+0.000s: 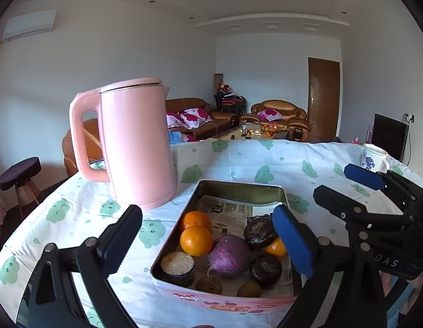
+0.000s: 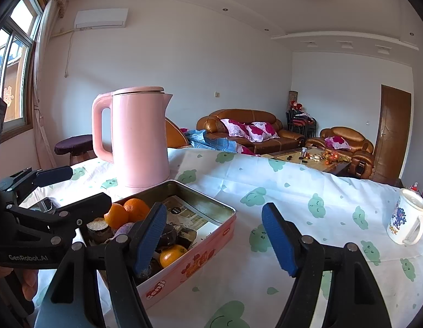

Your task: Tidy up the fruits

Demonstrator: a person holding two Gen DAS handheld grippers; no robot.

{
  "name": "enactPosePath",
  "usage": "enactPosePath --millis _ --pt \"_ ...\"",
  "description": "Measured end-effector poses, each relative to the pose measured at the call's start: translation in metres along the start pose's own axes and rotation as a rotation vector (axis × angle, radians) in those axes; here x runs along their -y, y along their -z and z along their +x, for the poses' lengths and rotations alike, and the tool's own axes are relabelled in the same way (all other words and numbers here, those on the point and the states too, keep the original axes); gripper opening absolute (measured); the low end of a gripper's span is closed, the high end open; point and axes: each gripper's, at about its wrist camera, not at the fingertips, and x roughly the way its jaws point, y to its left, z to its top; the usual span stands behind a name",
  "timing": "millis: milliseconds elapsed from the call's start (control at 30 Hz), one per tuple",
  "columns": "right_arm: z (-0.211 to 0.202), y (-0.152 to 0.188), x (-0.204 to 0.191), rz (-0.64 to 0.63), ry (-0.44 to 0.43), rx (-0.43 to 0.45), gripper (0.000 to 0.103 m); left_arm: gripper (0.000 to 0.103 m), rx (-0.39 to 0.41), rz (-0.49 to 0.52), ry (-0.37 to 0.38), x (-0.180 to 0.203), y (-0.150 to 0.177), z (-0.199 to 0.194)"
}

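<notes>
Seemingly nearly done: fruits fill the tin (image 1: pixel 240 188); kettle (image 1: pixel 137 147) at ten o'clock; left gripper (image 1: pixel 208 235) and right gripper (image 2: pixel 211 235) gape empty.

Fruit lies in a tin (image 1: pixel 240 186) on the table (image 1: pixel 266 164); kettle (image 1: pixel 137 147) behind-left, mug (image 2: pixel 407 218) far right.

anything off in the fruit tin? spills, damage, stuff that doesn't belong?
No spills or visible damage. Odd bit: the tin holds more than fruit. Beside the three oranges sit a purple root vegetable and dark round pieces that don't read as fruit; I can't tell what they are. Printed paper lines the bottom.
</notes>
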Motion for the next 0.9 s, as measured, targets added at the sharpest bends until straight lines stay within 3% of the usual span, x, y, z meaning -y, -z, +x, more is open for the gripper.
enactPosePath --millis 233,900 --pt "-0.003 0.001 0.001 -0.012 0.008 0.005 0.073 0.103 -0.014 0.013 -0.009 0.006 0.001 0.003" --pt "-0.014 0.004 0.030 0.038 0.051 0.019 0.073 0.103 0.006 0.044 0.007 0.018 -0.003 -0.002"
